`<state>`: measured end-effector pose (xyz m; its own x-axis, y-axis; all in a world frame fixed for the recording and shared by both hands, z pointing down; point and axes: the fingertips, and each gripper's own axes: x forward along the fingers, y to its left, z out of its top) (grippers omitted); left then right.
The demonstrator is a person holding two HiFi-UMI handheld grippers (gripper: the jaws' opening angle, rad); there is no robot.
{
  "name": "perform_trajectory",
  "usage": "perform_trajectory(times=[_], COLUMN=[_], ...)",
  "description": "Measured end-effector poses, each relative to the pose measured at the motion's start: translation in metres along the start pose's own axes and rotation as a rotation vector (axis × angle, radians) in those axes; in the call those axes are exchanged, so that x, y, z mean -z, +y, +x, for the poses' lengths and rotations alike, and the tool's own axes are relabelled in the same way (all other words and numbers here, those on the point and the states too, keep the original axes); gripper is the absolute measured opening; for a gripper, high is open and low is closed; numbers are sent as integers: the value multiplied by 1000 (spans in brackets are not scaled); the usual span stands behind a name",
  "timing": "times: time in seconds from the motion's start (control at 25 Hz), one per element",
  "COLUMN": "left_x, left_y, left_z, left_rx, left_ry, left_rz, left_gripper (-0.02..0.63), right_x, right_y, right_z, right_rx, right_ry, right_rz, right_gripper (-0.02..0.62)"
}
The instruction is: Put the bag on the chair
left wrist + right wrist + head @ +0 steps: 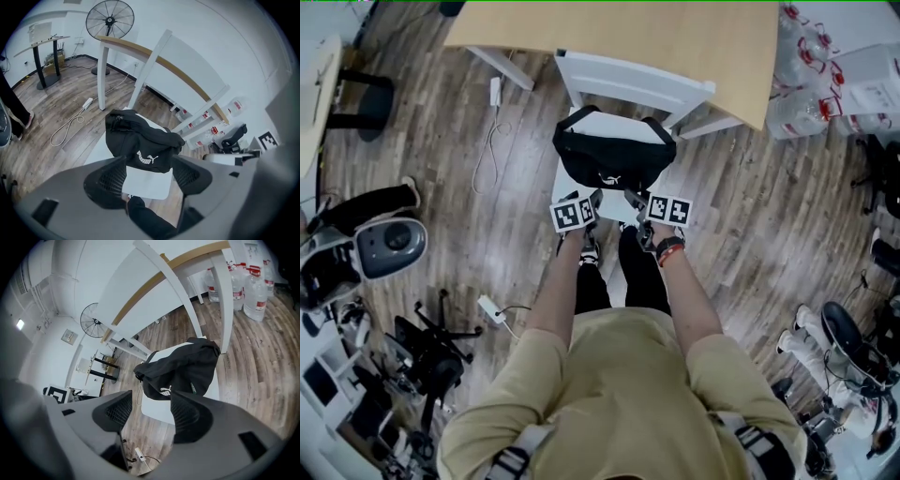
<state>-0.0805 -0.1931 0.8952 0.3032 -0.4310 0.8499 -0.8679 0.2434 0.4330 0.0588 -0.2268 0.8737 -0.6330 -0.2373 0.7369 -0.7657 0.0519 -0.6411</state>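
A black bag with a white logo lies on the seat of a white chair, which stands pushed up to a wooden table. The bag fills the middle of the left gripper view and shows again as the bag in the right gripper view. My left gripper hovers just in front of the bag's near left edge, open, with nothing between its fingers. My right gripper hovers at the bag's near right edge, also open and empty. Neither gripper touches the bag.
A wooden table stands behind the chair. A white power cable trails on the floor to the left. Water bottles crowd the right. A standing fan, an office chair base and other gear ring the area.
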Motion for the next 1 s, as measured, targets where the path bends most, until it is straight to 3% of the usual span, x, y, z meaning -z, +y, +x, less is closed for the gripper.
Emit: perform_trajectory(times=[0.16,0.32,0.56,1.0], left_x=[0,-10,-3,-35], left_y=[-10,-27,-43,-76], left_z=[-32,-66,-117,-185], left_rx=[11,59,107,149], left_ry=[-25,-72,-97,-238], left_rz=[16,26,187,326], left_gripper=[313,311,291,239], right_x=[7,6,6,-5], right_y=[13,37,73,131], right_z=[-28,-57,-105,-169], right_rx=[4,10,61,81], right_ry=[-24,-52,-151,-309], right_rz=[-14,-110,-215,-296], right_gripper=[270,270,264,222])
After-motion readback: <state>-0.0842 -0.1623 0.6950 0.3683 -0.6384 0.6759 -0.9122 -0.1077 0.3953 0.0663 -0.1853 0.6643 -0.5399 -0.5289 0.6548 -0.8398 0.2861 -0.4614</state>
